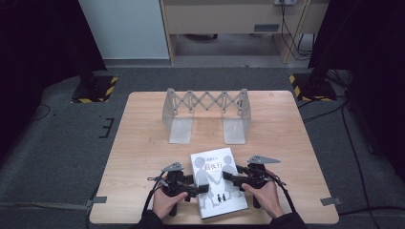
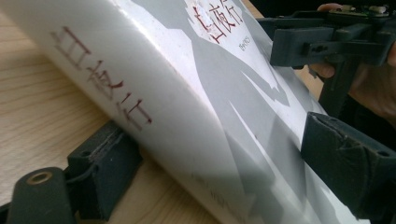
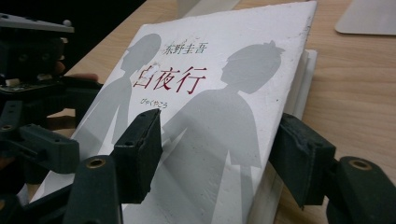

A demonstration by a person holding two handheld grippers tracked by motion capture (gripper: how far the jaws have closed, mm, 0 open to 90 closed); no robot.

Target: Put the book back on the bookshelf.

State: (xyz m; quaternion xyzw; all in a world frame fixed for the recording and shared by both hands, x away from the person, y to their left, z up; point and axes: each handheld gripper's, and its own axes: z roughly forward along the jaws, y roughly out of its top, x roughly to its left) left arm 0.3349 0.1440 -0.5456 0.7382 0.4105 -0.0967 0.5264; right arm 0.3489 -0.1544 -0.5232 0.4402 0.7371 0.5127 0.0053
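Since the book point(image 1: 218, 182) lies flat at the near edge of the table point(image 1: 143, 143), long axis running near to far and slightly tilted, you work it from both long sides. Left gripper point(image 1: 195, 189) sits at the spine side, fingers point(image 2: 348, 170) straddling the spine edge, one under and one over the cover; whether they press, you cannot tell. Right gripper point(image 1: 234, 177) comes in from the page side, its fingers point(image 3: 140, 154) at medium width, one resting over the cover, the other outside the page edge, no clamp seen. Both hands equally near. The folding book rack point(image 1: 206, 114) stands well apart, farther back, centre of table.
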